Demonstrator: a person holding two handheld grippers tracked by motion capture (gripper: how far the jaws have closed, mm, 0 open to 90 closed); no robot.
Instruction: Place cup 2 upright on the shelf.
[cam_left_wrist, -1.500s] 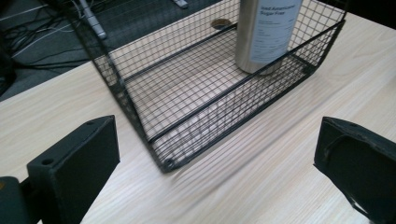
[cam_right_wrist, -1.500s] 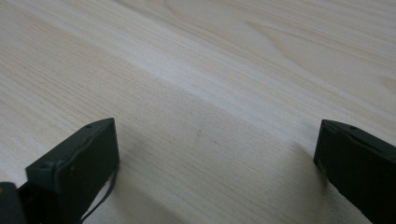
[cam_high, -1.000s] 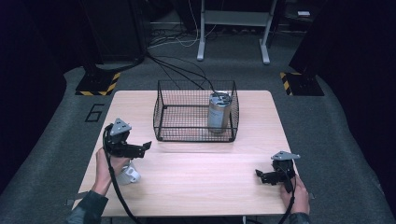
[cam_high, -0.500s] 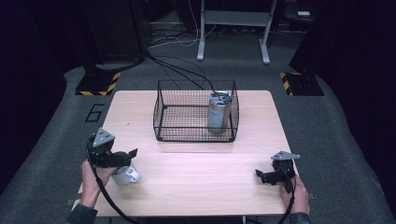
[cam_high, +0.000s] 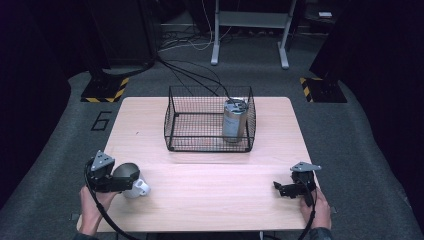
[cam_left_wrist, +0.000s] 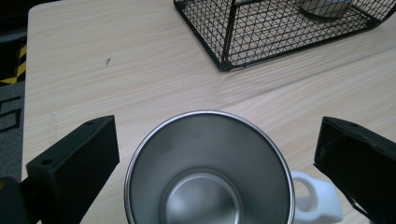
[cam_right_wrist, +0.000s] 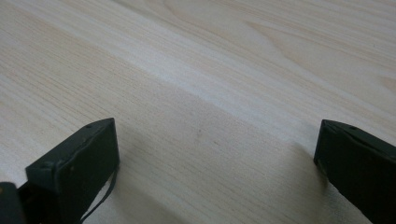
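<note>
left gripper (cam_high: 131, 184) is at the near-left corner of the tabletop (cam_high: 210, 195), jaws spread wide, nothing clamped. the steel mug (cam_left_wrist: 208, 172) sits right between them in the left gripper view: i'm looking straight into its open mouth, so its long axis runs roughly along the gripper's line of sight. from the high view the mug (cam_high: 129, 176) seems to lie tipped on its side, mouth toward the gripper; can't confirm the exact tilt. white handle (cam_left_wrist: 314, 199) sticks out toward the right-hand jaw, just beside it, and i can't tell if they touch. neither jaw looks in contact with the rim yet.

right gripper (cam_high: 282, 189) is well apart at the near-right edge, jaws also wide, nothing in them, just bare wood (cam_right_wrist: 201, 93) between. so the left one is clearly the nearer tool for this.

wire basket (cam_high: 210, 120) stands mid-table, beyond the mug and to its right, with a metal can (cam_high: 235, 120) upright in its right end.

my read: next is closing on the mug body. the handle on one side could catch the jaw and twist the mug on closing.
</note>
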